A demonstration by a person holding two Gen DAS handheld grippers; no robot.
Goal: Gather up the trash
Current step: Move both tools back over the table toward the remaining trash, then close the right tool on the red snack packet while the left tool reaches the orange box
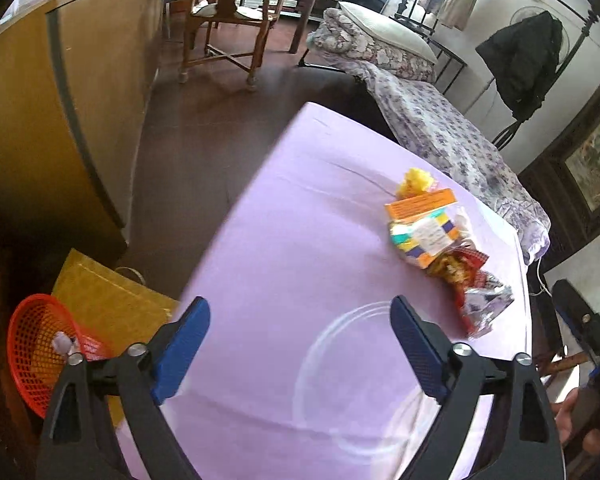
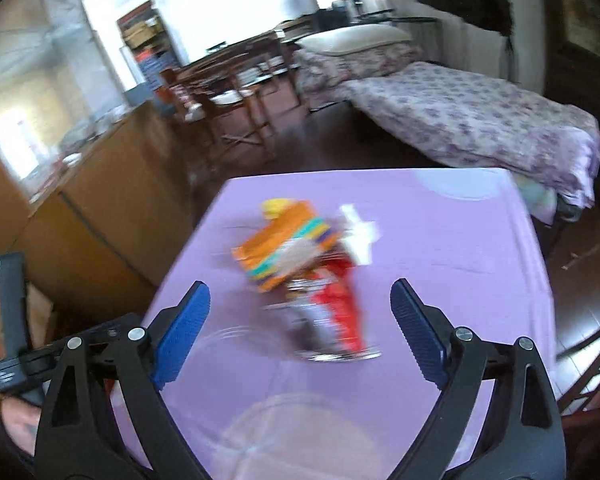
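Note:
A pile of trash lies on the purple tablecloth (image 1: 284,208): a yellow crumpled wad (image 1: 414,180), an orange box (image 1: 420,204), a colourful packet (image 1: 424,238) and a red and silver snack wrapper (image 1: 474,292). My left gripper (image 1: 300,344) is open and empty, above the near table, left of the pile. My right gripper (image 2: 300,328) is open and empty, just short of the blurred red wrapper (image 2: 340,308) and orange box (image 2: 276,248). A red mesh basket (image 1: 40,352) with a scrap in it sits on the floor at the left.
A clear glass plate (image 1: 364,380) lies on the table near me, also in the right wrist view (image 2: 296,436). A yellow mat (image 1: 108,300) lies by the basket. A wooden cabinet (image 1: 60,120), a chair (image 1: 228,20) and a flowered bed (image 1: 452,136) stand around.

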